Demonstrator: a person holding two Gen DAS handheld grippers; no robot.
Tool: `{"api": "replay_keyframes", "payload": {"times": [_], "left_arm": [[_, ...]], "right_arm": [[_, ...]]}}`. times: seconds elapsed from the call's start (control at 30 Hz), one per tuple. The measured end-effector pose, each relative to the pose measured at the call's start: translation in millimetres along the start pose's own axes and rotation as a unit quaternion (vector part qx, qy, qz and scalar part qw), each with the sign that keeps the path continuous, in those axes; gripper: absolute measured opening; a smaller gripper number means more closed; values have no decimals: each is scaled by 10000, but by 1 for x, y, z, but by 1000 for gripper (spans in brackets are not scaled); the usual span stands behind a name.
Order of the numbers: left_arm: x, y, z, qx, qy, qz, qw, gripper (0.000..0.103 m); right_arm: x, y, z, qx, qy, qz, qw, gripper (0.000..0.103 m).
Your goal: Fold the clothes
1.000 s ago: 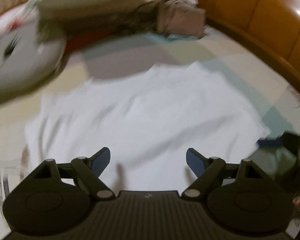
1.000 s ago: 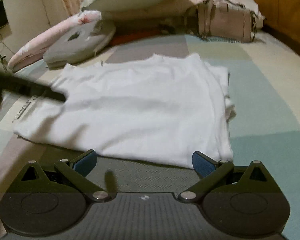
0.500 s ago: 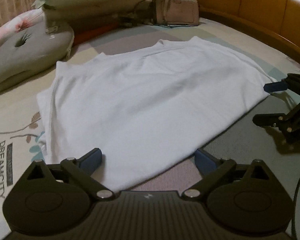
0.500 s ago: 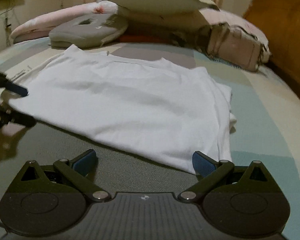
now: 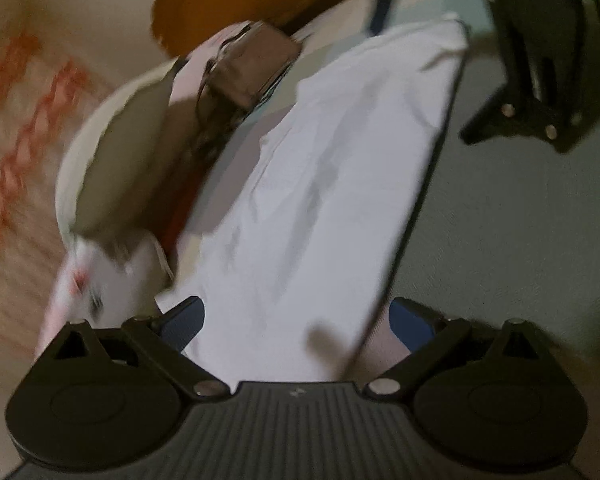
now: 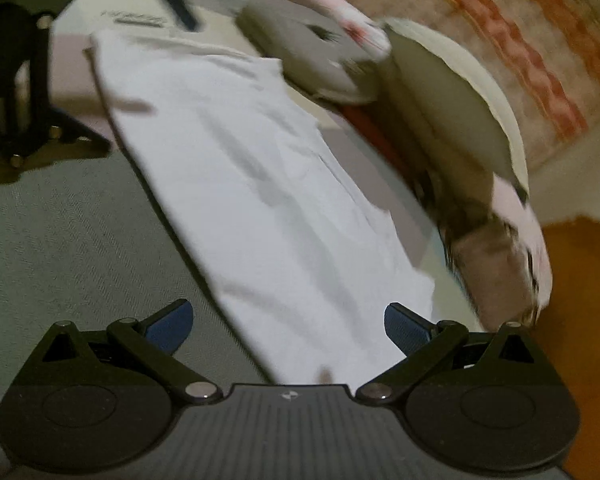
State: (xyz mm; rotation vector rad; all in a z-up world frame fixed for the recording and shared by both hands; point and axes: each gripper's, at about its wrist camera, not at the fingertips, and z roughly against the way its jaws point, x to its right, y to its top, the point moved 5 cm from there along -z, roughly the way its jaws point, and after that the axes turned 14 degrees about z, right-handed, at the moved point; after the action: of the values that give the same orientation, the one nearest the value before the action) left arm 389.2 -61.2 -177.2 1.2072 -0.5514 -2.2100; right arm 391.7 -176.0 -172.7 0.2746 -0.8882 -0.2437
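Lying: white shirt flat on bed, between both tongs.
Around: pillow at nine o'clock, handbag at eleven.
Tongs: left tongs, right tongs gaping, empty.
Change: views rolled sideways since earlier.

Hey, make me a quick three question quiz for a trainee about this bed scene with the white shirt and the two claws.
1. True or false: the left claw is clamped shut on the white cotton shirt.
2. Which lies closest to the flat grey ring-shaped cushion? A) the shirt's edge B) the brown handbag C) the orange wooden headboard
3. Fill in: the right claw has its blue pads spread ____.

Key: 1 false, its jaws stand wide with the shirt's near end showing between them. 2 A. 3 open, with nothing gripped.
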Motion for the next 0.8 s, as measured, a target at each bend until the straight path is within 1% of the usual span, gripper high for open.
{"api": "replay_keyframes", "payload": {"times": [0.07, 0.17, 0.27, 0.37, 0.43, 0.53, 0.6, 0.63, 0.67, 0.7, 0.73, 0.77, 0.8], "left_arm": [[7, 9, -6, 93, 87, -339, 9993, 99], [16, 20, -13, 274, 115, -696, 9971, 98], [15, 21, -15, 307, 107, -824, 9961, 98], [3, 5, -12, 153, 265, -898, 9955, 98], [-11, -9, -12, -53, 406, -804, 9959, 98], [-30, -27, -15, -332, 566, -542, 9964, 97], [-34, -28, -19, -392, 646, -570, 9955, 96], [-32, -26, -22, -389, 673, -652, 9948, 92], [-27, -22, -25, -360, 690, -791, 9938, 90], [-22, -18, -28, -331, 707, -930, 9926, 84], [-16, -13, -31, -288, 723, -1038, 9915, 80], [-11, -8, -35, -244, 726, -1092, 9911, 77], [-6, -4, -38, -211, 709, -1107, 9911, 69]], "right_arm": [[0, 8, -4, 107, -98, 221, 9997, 103], [-4, 21, -11, 244, -309, 514, 9979, 103], [-6, 27, -19, 321, -434, 658, 9964, 103], [4, 12, -20, 99, -497, 742, 9960, 103], [15, -13, -21, -186, -691, 829, 9940, 103], [30, -50, -27, -543, -813, 752, 9924, 103], [36, -59, -28, -660, -878, 702, 9915, 103], [35, -57, -29, -662, -901, 767, 9908, 103], [32, -51, -32, -647, -987, 961, 9884, 103], [28, -45, -34, -626, -1071, 1152, 9856, 103], [25, -37, -36, -552, -1133, 1310, 9833, 103], [21, -28, -38, -479, -1190, 1460, 9809, 103], [19, -21, -39, -404, -1205, 1513, 9803, 103]]}}
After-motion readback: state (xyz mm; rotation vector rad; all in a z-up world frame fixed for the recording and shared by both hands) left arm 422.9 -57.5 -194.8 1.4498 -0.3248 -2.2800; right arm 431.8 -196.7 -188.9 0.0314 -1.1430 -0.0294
